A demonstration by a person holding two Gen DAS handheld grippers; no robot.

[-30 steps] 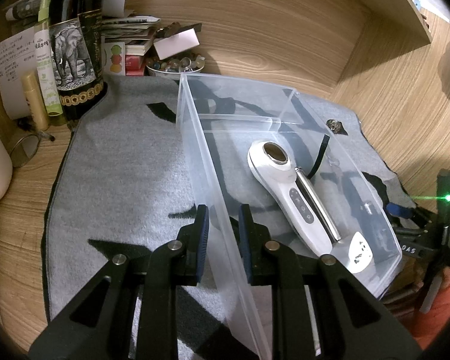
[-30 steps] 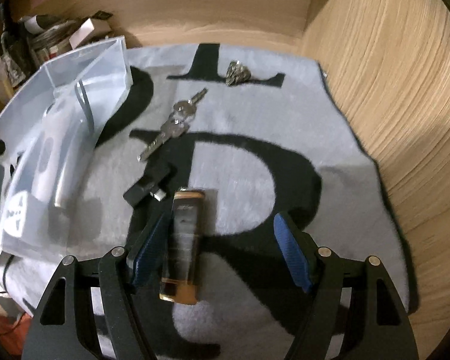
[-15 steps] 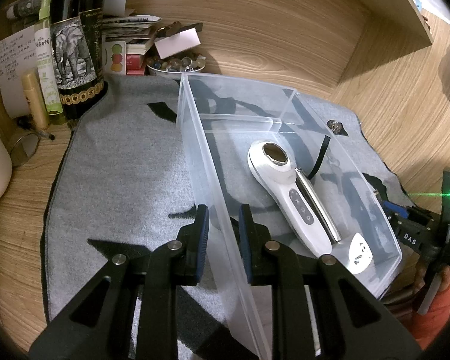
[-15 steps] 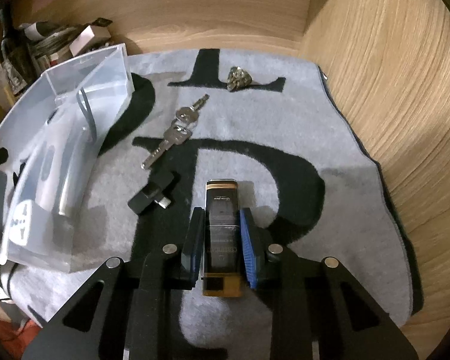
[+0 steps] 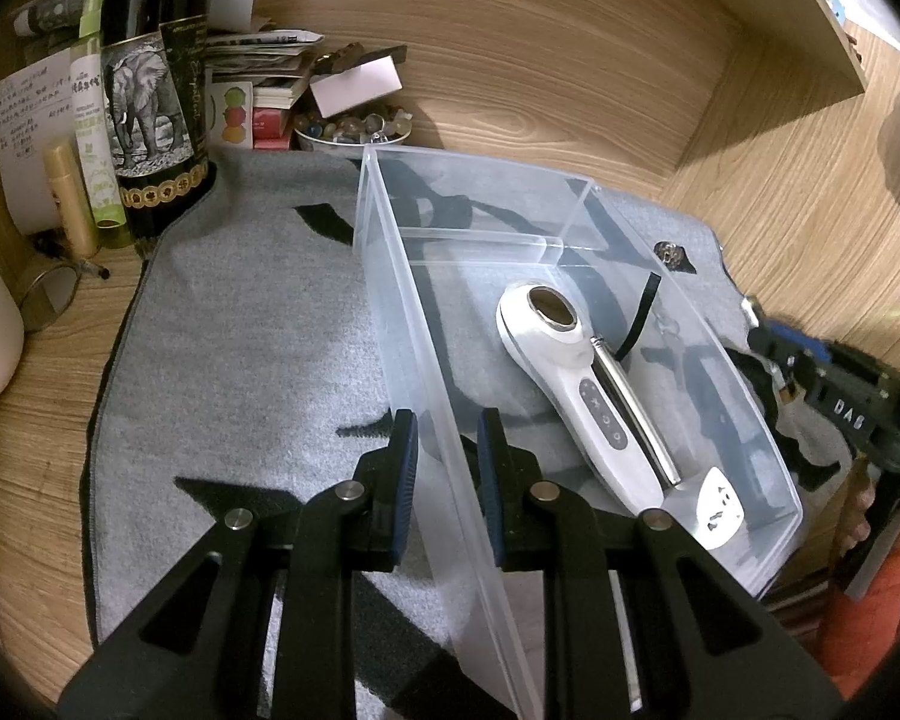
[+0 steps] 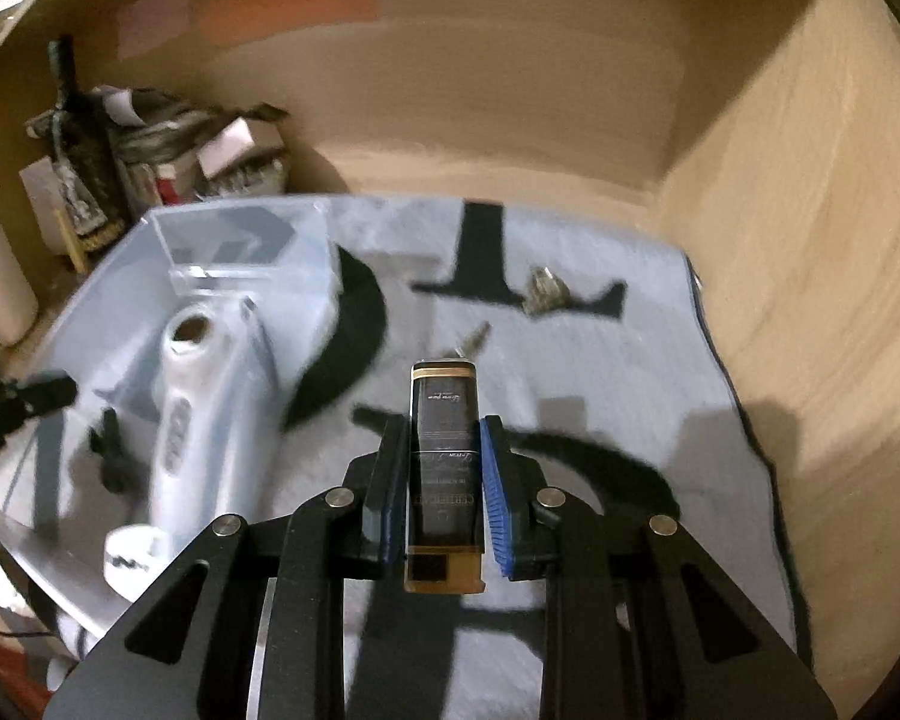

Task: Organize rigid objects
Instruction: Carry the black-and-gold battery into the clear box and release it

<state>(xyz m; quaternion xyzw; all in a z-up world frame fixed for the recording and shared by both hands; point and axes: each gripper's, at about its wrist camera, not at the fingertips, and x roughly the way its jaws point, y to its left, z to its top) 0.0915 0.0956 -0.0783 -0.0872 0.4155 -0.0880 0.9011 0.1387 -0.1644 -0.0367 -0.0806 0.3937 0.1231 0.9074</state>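
Your right claw point(image 6: 440, 486) is clamped tight on the black rectangular case with gold trim point(image 6: 444, 468), blue pads pressing both long sides, and the case is up off the grey mat with black lettering point(image 6: 600, 372). Just past its tip a silver key point(image 6: 473, 341) peeks out on the mat, and a small metal trinket point(image 6: 545, 291) lies farther back. To your left sits the clear plastic bin point(image 6: 120, 324).

Your left claw point(image 5: 447, 468) is pinched narrow around that bin's near side wall point(image 5: 426, 360), one pad outside, one inside. In the bin rests a white handheld device with a round metal head point(image 5: 570, 384), a silver rod point(image 5: 630, 408) right beside it. Beyond, a dark bottle with an elephant label point(image 5: 150, 96) stands on the wooden surface point(image 5: 48, 396).
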